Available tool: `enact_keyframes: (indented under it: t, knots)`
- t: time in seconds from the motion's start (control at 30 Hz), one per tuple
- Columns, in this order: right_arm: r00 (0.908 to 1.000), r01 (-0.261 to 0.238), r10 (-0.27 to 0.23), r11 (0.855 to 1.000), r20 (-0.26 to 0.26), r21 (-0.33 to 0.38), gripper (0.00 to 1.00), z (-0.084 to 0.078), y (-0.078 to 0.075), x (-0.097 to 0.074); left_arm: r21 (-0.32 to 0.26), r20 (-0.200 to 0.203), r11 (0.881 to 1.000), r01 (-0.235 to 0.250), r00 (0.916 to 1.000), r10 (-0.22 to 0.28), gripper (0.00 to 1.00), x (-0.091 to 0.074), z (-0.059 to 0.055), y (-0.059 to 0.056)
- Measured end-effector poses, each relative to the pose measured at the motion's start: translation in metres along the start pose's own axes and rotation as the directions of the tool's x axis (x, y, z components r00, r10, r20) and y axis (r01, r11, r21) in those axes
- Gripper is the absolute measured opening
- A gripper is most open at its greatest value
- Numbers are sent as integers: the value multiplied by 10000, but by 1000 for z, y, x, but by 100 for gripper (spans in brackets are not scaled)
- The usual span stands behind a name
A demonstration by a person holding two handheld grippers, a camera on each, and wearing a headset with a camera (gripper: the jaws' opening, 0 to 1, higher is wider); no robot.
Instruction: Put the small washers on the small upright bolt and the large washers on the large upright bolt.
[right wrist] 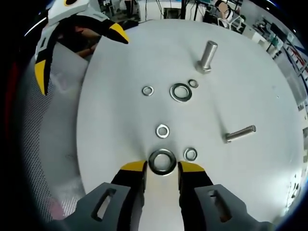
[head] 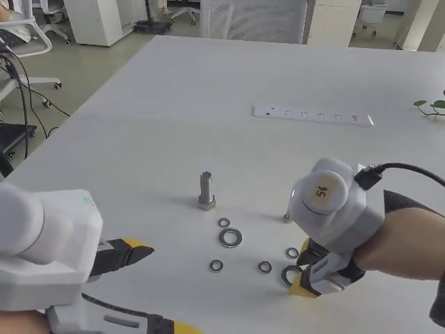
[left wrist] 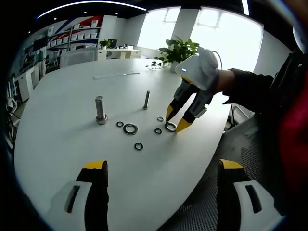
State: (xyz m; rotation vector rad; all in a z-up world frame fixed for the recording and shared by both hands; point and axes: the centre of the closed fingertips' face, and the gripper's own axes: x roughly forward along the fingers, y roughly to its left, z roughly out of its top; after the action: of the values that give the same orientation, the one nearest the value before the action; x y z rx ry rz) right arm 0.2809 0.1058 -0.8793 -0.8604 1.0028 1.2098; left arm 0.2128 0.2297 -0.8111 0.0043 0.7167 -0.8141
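The large upright bolt (head: 206,191) (left wrist: 100,109) (right wrist: 207,55) stands mid-table, and the small upright bolt (head: 287,217) (left wrist: 146,100) (right wrist: 239,133) stands to its right. One large washer (head: 231,238) (right wrist: 181,92) and several small washers (head: 216,266) (right wrist: 162,131) lie flat in front of the bolts. My right gripper (head: 299,278) (left wrist: 175,122) (right wrist: 162,168) is down at the table. Its yellow tips closely flank a second large washer (head: 288,275) (left wrist: 171,126) (right wrist: 162,161) that lies flat. My left gripper (head: 163,289) (left wrist: 162,166) (right wrist: 79,53) hovers wide open at the near left, holding nothing.
A white power strip (head: 313,115) lies far back on the table. A potted plant (head: 434,106) (left wrist: 180,48) sits at the right edge. A chair (head: 254,21) stands beyond the far edge. The table's near edge runs just under my grippers.
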Motion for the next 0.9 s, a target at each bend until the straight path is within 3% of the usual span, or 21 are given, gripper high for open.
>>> enact_keyframes:
  t: [0.9]
  knots:
    - [9999,-142,141,9997,-91,-214,24,4,0,-5,0,5,10000,-11,10000,11,93,0,1,1]
